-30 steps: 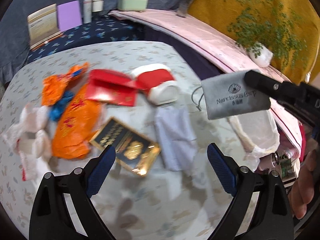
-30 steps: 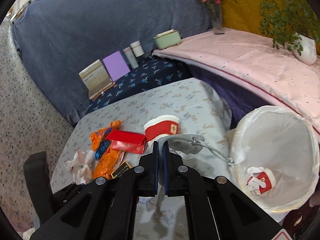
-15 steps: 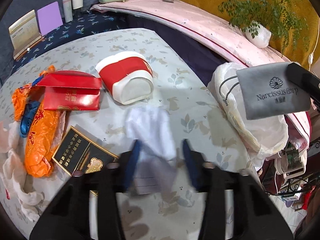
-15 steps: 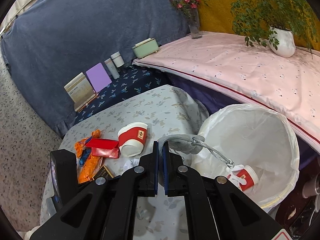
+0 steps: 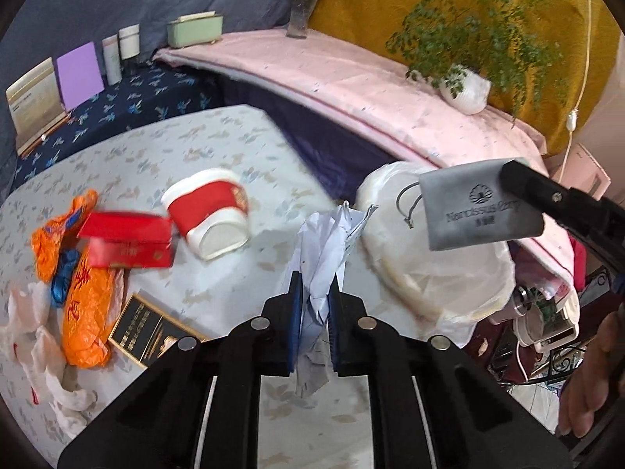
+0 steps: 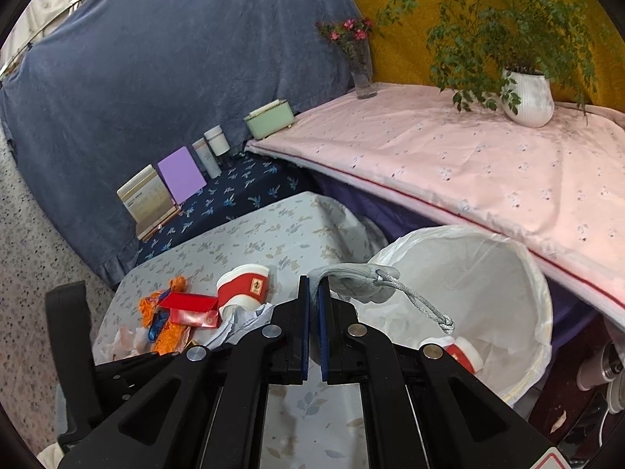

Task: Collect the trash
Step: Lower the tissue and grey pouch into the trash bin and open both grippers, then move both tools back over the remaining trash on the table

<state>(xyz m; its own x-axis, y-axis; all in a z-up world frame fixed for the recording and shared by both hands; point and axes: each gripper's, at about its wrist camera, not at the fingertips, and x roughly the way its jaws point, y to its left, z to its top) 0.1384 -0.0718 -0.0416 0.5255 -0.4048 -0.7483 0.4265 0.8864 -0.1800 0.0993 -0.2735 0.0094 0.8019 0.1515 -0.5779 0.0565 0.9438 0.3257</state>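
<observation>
My left gripper (image 5: 315,293) is shut on a crumpled white paper (image 5: 326,250) and holds it above the table, left of the white-lined trash bin (image 5: 437,273). My right gripper (image 6: 313,297) is shut on a grey drawstring pouch (image 6: 351,279), held over the bin (image 6: 488,273); the pouch also shows in the left wrist view (image 5: 476,209). On the table (image 5: 187,148) lie a red-and-white paper cup (image 5: 209,213), a red box (image 5: 129,244), orange wrappers (image 5: 84,305), a black-and-gold box (image 5: 150,328) and white tissue (image 5: 35,332). A red cup (image 6: 459,353) lies in the bin.
A pink-covered bench (image 6: 468,164) runs behind the bin with a potted plant (image 6: 527,93) and a flower vase (image 6: 361,70). A dark blue shelf (image 6: 234,191) holds boxes, a purple card and jars. Cluttered items (image 5: 547,312) sit low at the right.
My left gripper closed on the white paper and lifted it off the table toward the bin. My right gripper carried the grey pouch right, over the bin's mouth.
</observation>
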